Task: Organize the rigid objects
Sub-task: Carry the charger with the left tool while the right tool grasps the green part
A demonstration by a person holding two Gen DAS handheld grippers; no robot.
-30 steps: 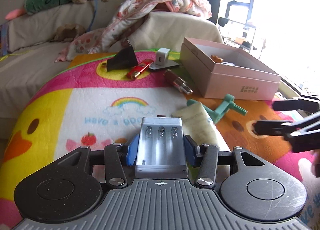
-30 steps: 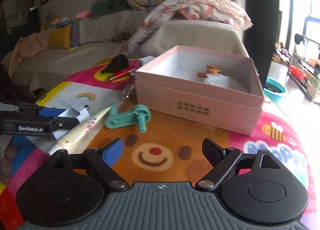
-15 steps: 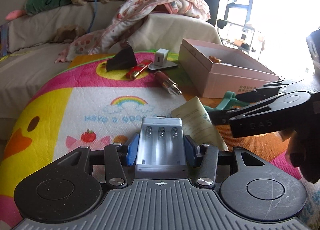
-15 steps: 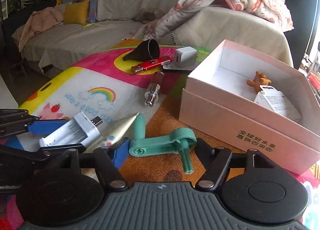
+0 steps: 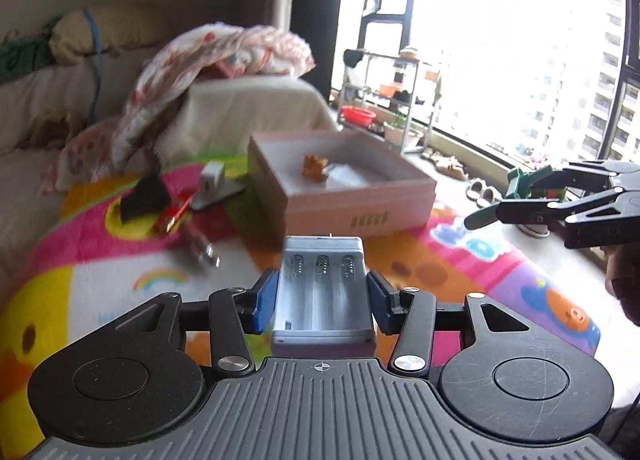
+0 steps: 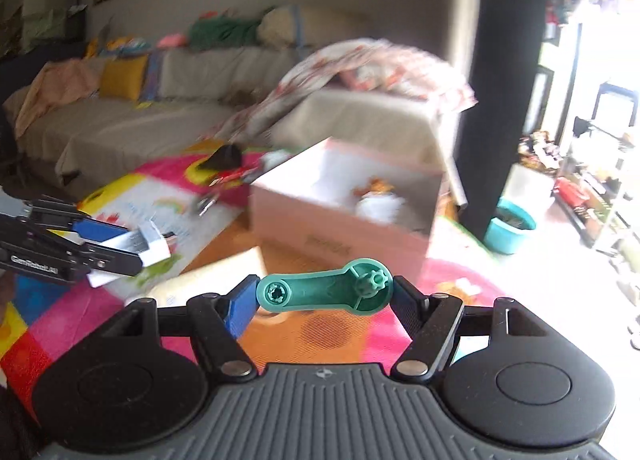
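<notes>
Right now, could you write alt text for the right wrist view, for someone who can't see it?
The right gripper holds a green plastic crank above a colourful play mat. Ahead is an open pink box with a small toy inside; at left, the left gripper holds a white battery charger.

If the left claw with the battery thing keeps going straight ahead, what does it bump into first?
Probably the open pink cardboard box. It sits straight ahead of the left claw, which grips the white plastic battery charger. Depth is unclear, and the claw may be high enough to pass over the rim.
</notes>
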